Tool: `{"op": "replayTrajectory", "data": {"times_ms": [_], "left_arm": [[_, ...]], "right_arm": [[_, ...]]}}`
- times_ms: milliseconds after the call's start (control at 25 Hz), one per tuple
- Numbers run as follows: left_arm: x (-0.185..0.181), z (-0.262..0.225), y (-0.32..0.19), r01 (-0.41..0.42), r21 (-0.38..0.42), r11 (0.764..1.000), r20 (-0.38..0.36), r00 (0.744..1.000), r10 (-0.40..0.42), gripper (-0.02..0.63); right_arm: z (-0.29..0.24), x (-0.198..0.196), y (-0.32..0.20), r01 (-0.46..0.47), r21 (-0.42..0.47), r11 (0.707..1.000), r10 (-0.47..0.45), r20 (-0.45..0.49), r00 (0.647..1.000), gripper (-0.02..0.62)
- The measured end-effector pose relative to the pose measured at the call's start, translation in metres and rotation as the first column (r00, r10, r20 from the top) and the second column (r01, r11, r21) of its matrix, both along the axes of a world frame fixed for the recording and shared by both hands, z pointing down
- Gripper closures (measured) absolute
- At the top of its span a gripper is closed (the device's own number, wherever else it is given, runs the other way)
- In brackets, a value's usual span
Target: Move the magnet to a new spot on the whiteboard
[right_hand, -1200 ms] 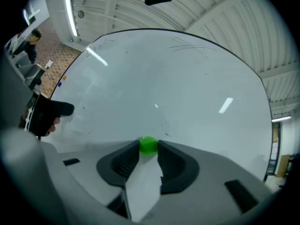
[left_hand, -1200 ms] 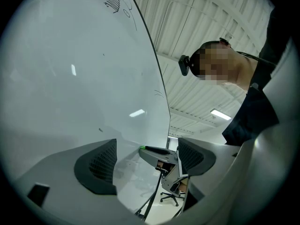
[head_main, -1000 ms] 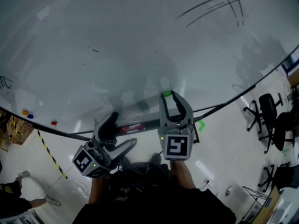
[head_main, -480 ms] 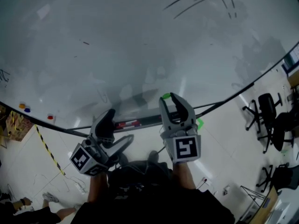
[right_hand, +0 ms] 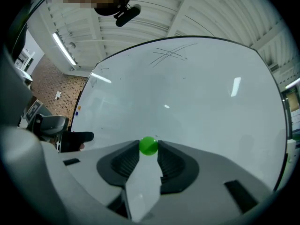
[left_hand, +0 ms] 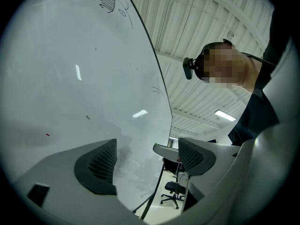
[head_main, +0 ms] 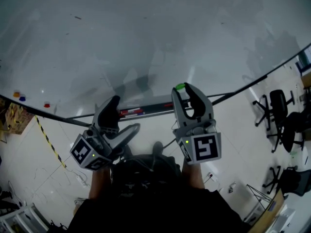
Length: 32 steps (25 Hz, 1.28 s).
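Note:
A small green round magnet [right_hand: 149, 145] is pinched between the tips of my right gripper [right_hand: 149, 149], in front of the big whiteboard [right_hand: 187, 93]. In the head view the magnet [head_main: 180, 87] shows at the tip of the right gripper [head_main: 185, 88], low on the whiteboard [head_main: 146, 38], just above its tray. I cannot tell whether it touches the board. My left gripper [head_main: 125, 114] hangs beside it to the left, open and empty. In the left gripper view, the left gripper [left_hand: 146, 159] has only board and room between its jaws.
A marker tray [head_main: 141, 112] with markers runs along the board's lower edge. Orange [head_main: 16, 94], blue [head_main: 22, 99] and red [head_main: 46, 105] magnets sit at the board's lower left. Office chairs [head_main: 279, 108] stand at the right; striped tape [head_main: 48, 149] marks the floor at the left.
The head view has dropped: the scribbled lines at the board's top have slid out of sight. The right gripper, still holding the green magnet, has shifted slightly right. The left gripper stays open.

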<state>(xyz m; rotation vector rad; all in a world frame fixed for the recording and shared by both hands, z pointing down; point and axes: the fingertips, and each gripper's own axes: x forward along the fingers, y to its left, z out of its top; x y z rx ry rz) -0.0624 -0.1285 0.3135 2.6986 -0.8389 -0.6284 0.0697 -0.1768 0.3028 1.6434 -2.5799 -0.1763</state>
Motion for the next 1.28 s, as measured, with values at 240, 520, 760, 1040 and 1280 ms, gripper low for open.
{"op": "replayTrajectory", "data": {"times_ms": [240,520,760,1040,1280], "left_arm": [[0.002,0.001,0.003,0.007,-0.003,1.000,-0.001,1.000,-0.007,0.201],[-0.001,0.003,0.005,0.015,-0.007,1.000,-0.002,1.000,-0.015,0.201],[-0.003,0.001,0.004,0.012,-0.005,1.000,0.004,1.000,-0.012,0.201],[-0.009,0.000,0.004,0.016,0.014,1.000,0.022,1.000,-0.017,0.201],[-0.018,-0.002,0.004,0.038,0.021,0.999,0.029,0.999,-0.038,0.201]], "right_arm": [[0.004,0.000,0.002,0.011,-0.001,1.000,-0.011,0.003,1.000,0.443],[0.008,-0.009,-0.001,0.027,-0.001,1.000,-0.027,-0.005,1.000,0.443],[0.017,-0.019,-0.014,0.007,-0.011,1.000,-0.008,-0.062,0.998,0.443],[0.018,-0.033,-0.032,-0.040,0.018,0.999,0.042,-0.152,0.987,0.443],[0.017,-0.042,-0.042,-0.112,0.085,0.990,0.129,-0.249,0.960,0.443]]}}
